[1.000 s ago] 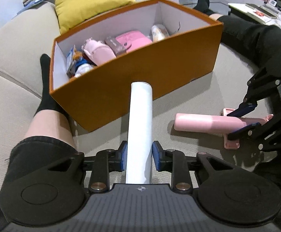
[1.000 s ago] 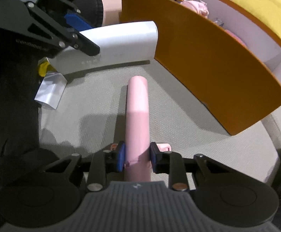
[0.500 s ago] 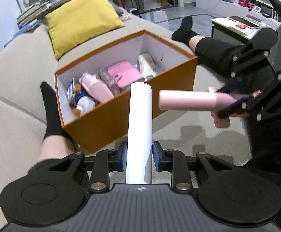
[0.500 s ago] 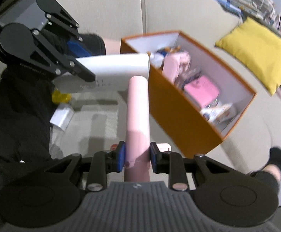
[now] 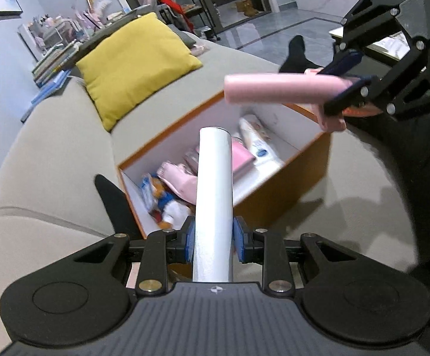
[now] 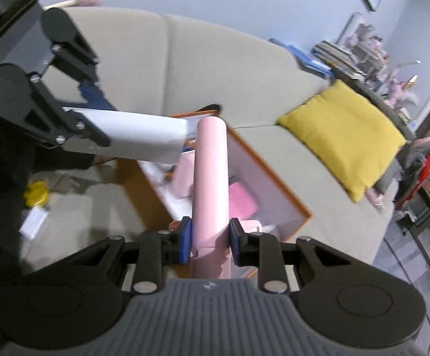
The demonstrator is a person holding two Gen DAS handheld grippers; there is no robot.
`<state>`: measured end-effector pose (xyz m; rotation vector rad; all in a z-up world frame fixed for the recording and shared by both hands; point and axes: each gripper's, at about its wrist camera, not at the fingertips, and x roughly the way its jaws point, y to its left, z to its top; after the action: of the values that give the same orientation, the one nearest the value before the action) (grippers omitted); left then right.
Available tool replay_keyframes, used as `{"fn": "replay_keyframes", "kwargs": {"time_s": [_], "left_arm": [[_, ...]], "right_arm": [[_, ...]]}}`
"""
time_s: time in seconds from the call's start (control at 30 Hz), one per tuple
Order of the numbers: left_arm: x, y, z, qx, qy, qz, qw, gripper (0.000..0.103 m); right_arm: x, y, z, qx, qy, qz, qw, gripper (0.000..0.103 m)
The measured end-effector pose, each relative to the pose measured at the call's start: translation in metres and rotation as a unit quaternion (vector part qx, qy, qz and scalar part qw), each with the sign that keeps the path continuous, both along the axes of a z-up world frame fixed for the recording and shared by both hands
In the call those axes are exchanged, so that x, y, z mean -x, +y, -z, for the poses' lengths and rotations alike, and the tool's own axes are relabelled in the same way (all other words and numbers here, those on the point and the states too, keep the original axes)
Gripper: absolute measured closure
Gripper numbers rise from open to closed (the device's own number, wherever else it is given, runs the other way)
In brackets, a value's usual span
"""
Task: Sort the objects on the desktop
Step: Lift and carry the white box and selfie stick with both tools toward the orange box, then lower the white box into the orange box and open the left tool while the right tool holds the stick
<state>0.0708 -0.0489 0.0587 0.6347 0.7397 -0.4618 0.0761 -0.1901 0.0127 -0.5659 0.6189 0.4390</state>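
Observation:
My left gripper (image 5: 213,241) is shut on a white tube (image 5: 214,195) and holds it in the air over the near end of the orange box (image 5: 277,198). My right gripper (image 6: 209,237) is shut on a pink cylinder-shaped object (image 6: 210,175) and holds it above the box's far right side; it shows in the left wrist view (image 5: 280,89) too. The box (image 6: 274,187) has white inner walls and holds pink items, a tube and a plush toy (image 5: 163,204). The white tube also shows in the right wrist view (image 6: 137,138).
The box sits on a beige sofa (image 5: 52,154) with a yellow cushion (image 5: 134,65). A person's legs in black socks lie beside the box (image 5: 117,204). A yellow item (image 6: 37,192) and a white packet (image 6: 34,222) lie on the seat to the left.
Both grippers have risen from the sofa seat with their objects and moved over the open box. The pink object left the seat and now hangs above the box's right side.

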Motion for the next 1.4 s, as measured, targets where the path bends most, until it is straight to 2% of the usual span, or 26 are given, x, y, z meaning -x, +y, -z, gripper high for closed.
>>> {"fn": "replay_keyframes", "kwargs": {"time_s": [0.27,0.37,0.53,0.73,0.83,1.0,1.23,1.4], "left_arm": [[-0.047,0.002,-0.01,-0.018,-0.016,-0.004,0.9997,0.073],[-0.062,-0.003,-0.008,-0.036,-0.011,0.016,0.9992,0.073],[-0.081,-0.016,0.009,-0.062,0.021,0.061,0.9959,0.073],[-0.096,-0.035,0.035,-0.082,0.071,0.14,0.9841,0.073],[-0.107,-0.043,0.042,-0.083,0.102,0.165,0.9774,0.073],[-0.119,-0.057,0.059,-0.102,0.124,0.201,0.9664,0.073],[-0.133,-0.06,0.085,-0.068,0.181,0.237,0.952,0.073],[-0.155,-0.048,0.099,-0.041,0.23,0.227,0.9455,0.073]], "right_arm": [[-0.045,-0.002,-0.002,0.004,-0.009,0.004,1.0,0.075],[-0.063,-0.004,0.0,0.0,-0.003,0.009,1.0,0.075],[-0.082,-0.016,0.001,-0.017,0.004,0.024,1.0,0.075],[-0.105,-0.024,0.007,-0.033,0.034,0.028,0.998,0.075],[-0.112,-0.024,0.012,-0.036,0.052,0.019,0.998,0.075],[-0.124,-0.021,0.025,-0.027,0.08,-0.003,0.996,0.075],[-0.137,-0.021,0.043,-0.021,0.107,-0.006,0.994,0.075],[-0.144,-0.019,0.049,-0.02,0.118,-0.015,0.993,0.075]]}}
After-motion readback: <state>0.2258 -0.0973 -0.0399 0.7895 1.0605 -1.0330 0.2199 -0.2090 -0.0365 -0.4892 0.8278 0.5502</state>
